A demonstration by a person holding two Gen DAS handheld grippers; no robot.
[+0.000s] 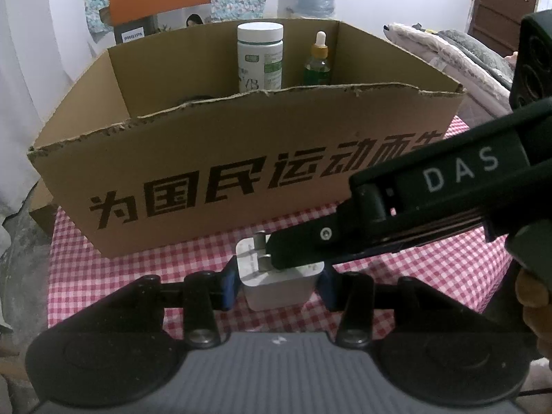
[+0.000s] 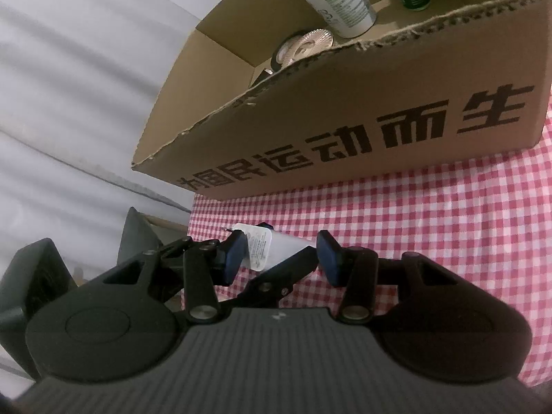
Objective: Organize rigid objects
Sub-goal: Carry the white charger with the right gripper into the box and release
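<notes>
We view a cardboard box (image 1: pixel 241 158) with black printed characters standing on a red-and-white checked tablecloth (image 1: pixel 103 269), filling the left-wrist view from nine to three o'clock. Inside it stand a white bottle (image 1: pixel 260 57) with a green label and, at its three o'clock, a green dropper bottle (image 1: pixel 317 63); the right-wrist view adds a ribbed metallic disc (image 2: pixel 303 46) lying at the white bottle's eight o'clock. The right gripper (image 1: pixel 296 252) enters from three o'clock, its dark finger lying across the charger's prong end (whether it squeezes, we cannot tell). The left gripper (image 1: pixel 277 284), at six o'clock, is clenched on a white wall charger (image 1: pixel 276 283), blue pads on both flanks, just in front of the box and above the cloth.
</notes>
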